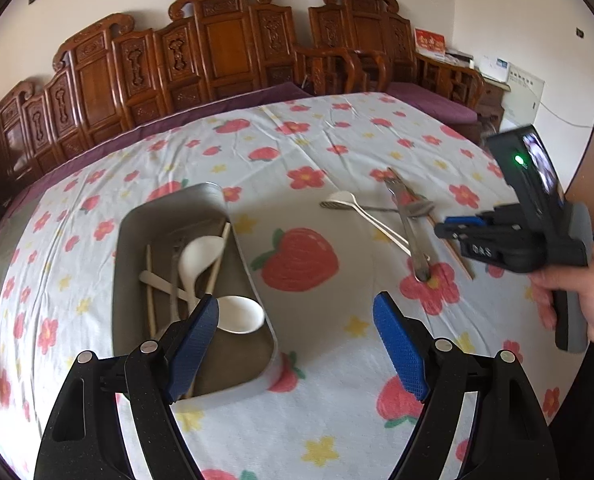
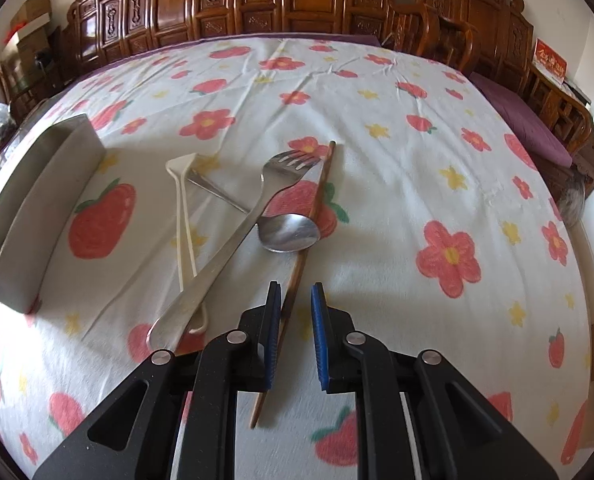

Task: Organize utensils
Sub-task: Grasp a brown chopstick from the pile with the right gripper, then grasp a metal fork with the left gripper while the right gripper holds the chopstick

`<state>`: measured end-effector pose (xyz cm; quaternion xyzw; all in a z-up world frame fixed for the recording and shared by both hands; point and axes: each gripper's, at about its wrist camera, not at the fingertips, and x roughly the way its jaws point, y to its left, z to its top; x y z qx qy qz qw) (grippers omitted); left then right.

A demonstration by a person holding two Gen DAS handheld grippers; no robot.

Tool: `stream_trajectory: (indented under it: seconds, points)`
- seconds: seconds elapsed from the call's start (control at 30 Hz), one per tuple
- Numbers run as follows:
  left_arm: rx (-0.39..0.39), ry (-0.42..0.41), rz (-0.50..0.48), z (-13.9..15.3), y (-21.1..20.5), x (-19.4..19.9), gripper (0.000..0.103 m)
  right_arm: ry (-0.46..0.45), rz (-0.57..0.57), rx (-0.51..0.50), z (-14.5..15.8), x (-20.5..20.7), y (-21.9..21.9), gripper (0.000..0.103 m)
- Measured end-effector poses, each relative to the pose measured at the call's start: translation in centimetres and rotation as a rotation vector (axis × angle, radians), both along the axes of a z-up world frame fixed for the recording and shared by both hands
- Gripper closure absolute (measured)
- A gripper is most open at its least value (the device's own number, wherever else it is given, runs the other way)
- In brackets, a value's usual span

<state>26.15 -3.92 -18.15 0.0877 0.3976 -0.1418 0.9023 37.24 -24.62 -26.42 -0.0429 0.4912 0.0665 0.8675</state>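
Note:
A grey metal tray [image 1: 253, 280] on the flowered cloth holds white spoons [image 1: 239, 314] and chopsticks [image 1: 150, 284]. My left gripper [image 1: 295, 344] is open and empty above the tray's near right corner. Loose on the cloth lie a metal fork [image 2: 233, 236], a metal spoon [image 2: 289, 232], a white plastic spoon [image 2: 183, 216] and a brown chopstick [image 2: 313, 208]. My right gripper [image 2: 296, 320] is open, jaws narrowly apart around the chopstick's near part, just above it. The right gripper also shows in the left wrist view [image 1: 445, 230]. The tray also shows in the right wrist view [image 2: 37, 200].
The table [image 2: 417, 152] carries a white cloth with red flowers and strawberries. Carved wooden benches [image 1: 225, 48] with purple cushions [image 2: 521, 120] line the far and right sides. A box and papers [image 1: 525, 84] stand in the right corner.

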Motion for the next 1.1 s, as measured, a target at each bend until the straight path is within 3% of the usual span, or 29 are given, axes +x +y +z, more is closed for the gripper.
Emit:
stream_trajectory:
  seconds: [0.17,0.23,0.47,0.73,0.87,1.1]
  points:
    - [0.013,0.009,-0.008,-0.5,-0.6,-0.1,0.027,0.018,-0.004,-0.034,0.0,0.4,-0.3,0.087]
    - [0.013,0.013,-0.009,-0.6,-0.8,-0.1,0.027,0.038,-0.019,-0.029,0.1,0.3,-0.9,0.097]
    - [0.046,0.015,-0.022,-1.2,-2.2,-0.7,0.027,0.027,-0.062,-0.019,0.5,-2.3,-4.3,0.097]
    - [0.085,0.03,-0.062,-1.7,-5.7,-0.9,0.027,0.002,-0.031,0.004,0.6,-5.5,-7.1,0.097]
    - [0.05,0.092,-0.046,-2.5,-7.2,0.8,0.027,-0.005,-0.026,0.035,0.3,-5.9,-8.2,0.097]
    - [0.036,0.136,-0.03,-3.4,-10.3,4.4,0.036,-0.093,-0.014,0.092,3.9,-5.7,-9.1,0.097]
